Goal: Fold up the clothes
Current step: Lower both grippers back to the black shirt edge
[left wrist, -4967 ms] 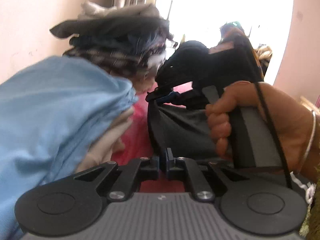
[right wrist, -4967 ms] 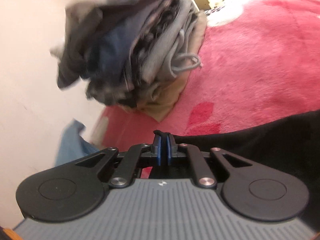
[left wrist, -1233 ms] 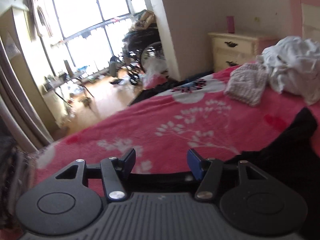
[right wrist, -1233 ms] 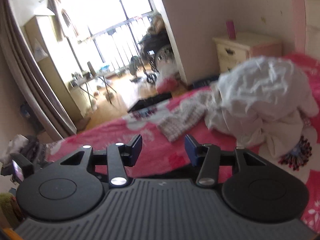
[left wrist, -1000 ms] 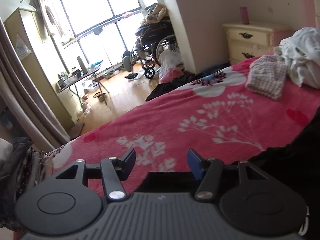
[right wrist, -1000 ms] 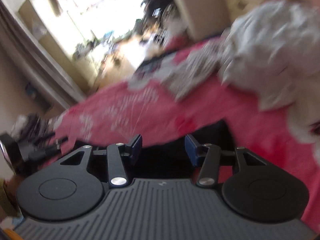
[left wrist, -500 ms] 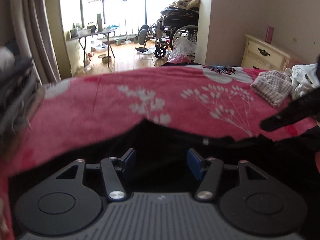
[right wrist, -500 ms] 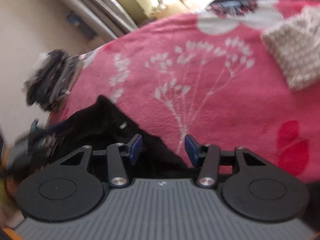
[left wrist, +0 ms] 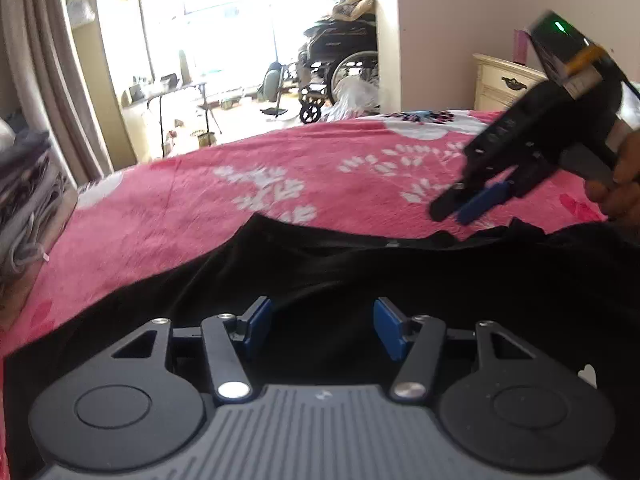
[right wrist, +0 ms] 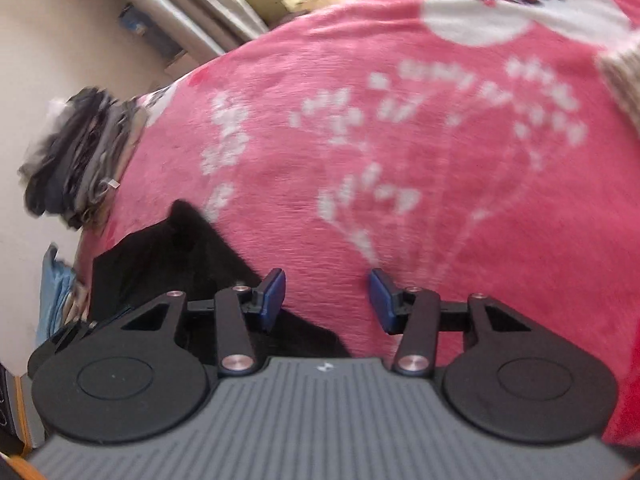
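A black garment (left wrist: pixel 360 272) lies spread on the pink floral blanket (left wrist: pixel 200 208). My left gripper (left wrist: pixel 322 328) hovers low over its middle, jaws open, with nothing pinched between the blue pads. In the right wrist view my right gripper (right wrist: pixel 327 294) hangs over the garment's far edge (right wrist: pixel 192 252). Its jaws are closing a little but stand apart, with only blanket (right wrist: pixel 440 160) showing between them. The left wrist view also shows the right gripper (left wrist: pixel 476 204) at the upper right, a hand (left wrist: pixel 620 184) on its handle.
A stack of folded clothes (left wrist: pixel 24 200) sits at the blanket's left end, also seen as a blurred stack (right wrist: pixel 76 156) with a light blue cloth (right wrist: pixel 56 292) below it. A wheelchair (left wrist: pixel 340 72) and a cream nightstand (left wrist: pixel 504 80) stand beyond the bed.
Both grippers have come down toward the black garment. The right one swung left across the blanket, away from the white clothes pile, and now shows large in the left wrist view.
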The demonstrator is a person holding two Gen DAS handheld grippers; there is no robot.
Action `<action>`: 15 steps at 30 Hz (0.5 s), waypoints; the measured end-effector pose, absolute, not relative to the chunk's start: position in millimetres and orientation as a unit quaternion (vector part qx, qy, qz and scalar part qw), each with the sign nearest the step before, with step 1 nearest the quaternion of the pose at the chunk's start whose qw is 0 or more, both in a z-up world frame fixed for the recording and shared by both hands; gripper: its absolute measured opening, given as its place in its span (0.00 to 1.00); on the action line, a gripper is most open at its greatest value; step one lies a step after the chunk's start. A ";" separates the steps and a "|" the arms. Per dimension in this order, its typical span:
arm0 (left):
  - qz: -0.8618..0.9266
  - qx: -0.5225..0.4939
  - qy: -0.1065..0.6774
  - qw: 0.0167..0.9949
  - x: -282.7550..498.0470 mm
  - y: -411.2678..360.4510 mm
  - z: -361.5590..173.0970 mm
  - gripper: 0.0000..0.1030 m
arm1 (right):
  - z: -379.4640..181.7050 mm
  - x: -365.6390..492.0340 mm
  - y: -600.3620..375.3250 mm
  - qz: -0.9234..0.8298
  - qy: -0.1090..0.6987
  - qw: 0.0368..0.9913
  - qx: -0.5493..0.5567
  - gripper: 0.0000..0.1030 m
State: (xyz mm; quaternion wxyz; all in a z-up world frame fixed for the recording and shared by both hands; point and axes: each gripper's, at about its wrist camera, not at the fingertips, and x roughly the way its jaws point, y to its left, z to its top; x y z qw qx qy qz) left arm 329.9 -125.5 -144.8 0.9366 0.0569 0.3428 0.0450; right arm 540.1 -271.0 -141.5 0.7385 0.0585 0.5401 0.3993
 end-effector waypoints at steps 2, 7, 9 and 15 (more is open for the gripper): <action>0.039 0.077 0.338 0.937 332.1 -134.2 -147.4 0.56 | -138.9 532.5 -260.5 0.418 0.533 0.734 0.037 0.42; 0.028 0.114 0.329 0.937 341.5 -152.0 -156.3 0.56 | -141.5 515.4 -235.6 0.414 0.506 0.754 -0.063 0.02; 0.028 0.128 0.331 0.934 345.6 -156.9 -161.3 0.56 | -133.7 514.2 -236.4 0.413 0.484 0.769 -0.065 0.00; 0.032 0.132 0.333 0.933 351.2 -160.8 -167.0 0.57 | -111.1 506.6 -229.9 0.410 0.389 0.819 -0.095 0.00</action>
